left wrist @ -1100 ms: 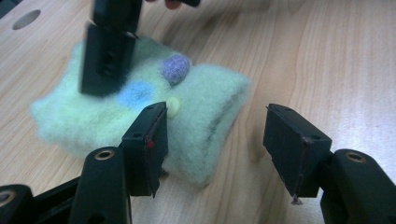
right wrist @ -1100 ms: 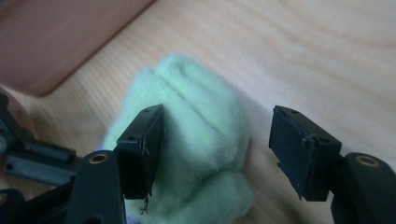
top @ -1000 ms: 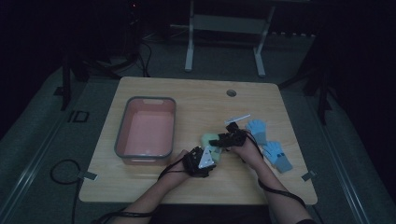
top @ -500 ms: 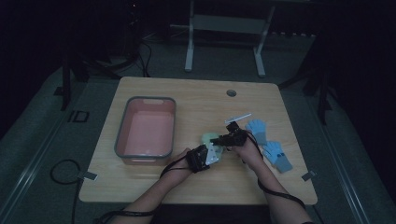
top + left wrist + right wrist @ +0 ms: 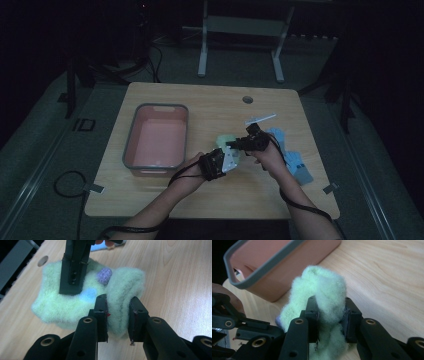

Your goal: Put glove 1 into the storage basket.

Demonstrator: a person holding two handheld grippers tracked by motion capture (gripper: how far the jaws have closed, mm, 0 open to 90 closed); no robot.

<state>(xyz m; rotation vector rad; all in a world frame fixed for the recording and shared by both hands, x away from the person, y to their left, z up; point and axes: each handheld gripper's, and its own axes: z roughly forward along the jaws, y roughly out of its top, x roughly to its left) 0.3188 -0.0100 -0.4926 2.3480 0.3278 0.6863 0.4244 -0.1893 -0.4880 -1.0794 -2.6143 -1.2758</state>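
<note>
Clamped at opposite ends by left gripper [image 5: 117, 315] and right gripper [image 5: 330, 320], fuzzy green sock [image 5: 75, 302], apparently for transfer to pink bin [image 5: 156, 140]

A light wooden bench [image 5: 165, 210] stands in a dim room on grey floor [image 5: 45, 150]. Beyond the bench's far edge rise the pale legs of a metal frame [image 5: 202, 50]. Dark cables [image 5: 150, 65] trail left of that frame.
</note>
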